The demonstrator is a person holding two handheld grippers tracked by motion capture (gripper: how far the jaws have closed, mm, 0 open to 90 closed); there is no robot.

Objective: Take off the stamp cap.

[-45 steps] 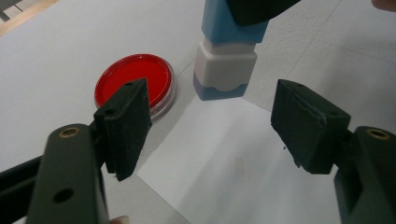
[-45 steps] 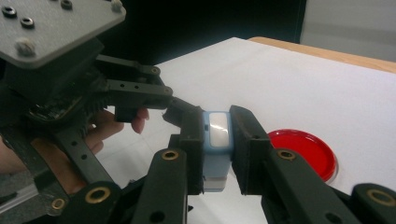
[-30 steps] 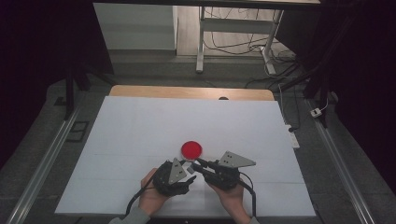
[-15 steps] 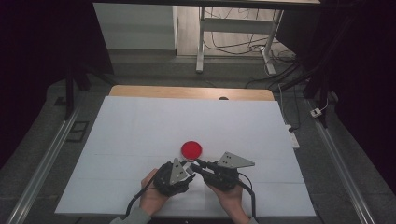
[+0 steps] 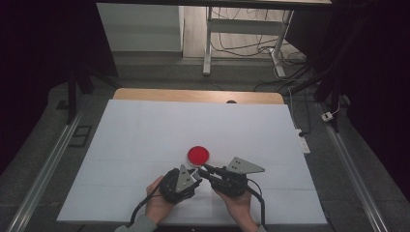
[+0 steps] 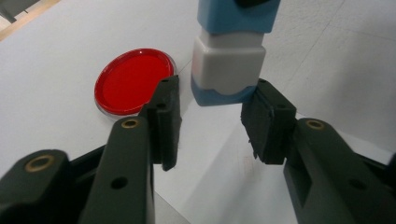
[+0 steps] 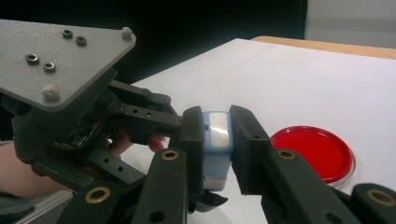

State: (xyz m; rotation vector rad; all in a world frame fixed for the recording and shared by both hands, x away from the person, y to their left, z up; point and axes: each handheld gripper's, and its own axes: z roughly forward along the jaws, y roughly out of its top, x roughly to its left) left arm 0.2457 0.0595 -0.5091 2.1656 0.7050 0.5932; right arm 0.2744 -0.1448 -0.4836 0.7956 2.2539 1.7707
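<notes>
Jaws of the right gripper (image 7: 218, 135) pinch a blue-and-white block (image 7: 216, 144), holding it just above the white table (image 5: 145, 135). The left gripper (image 6: 215, 119) has just been closing, its jaws flanking the block's lower end (image 6: 229, 70); the right pad touches it, the left stands apart. A red dish (image 5: 198, 154) lies just beyond.
</notes>
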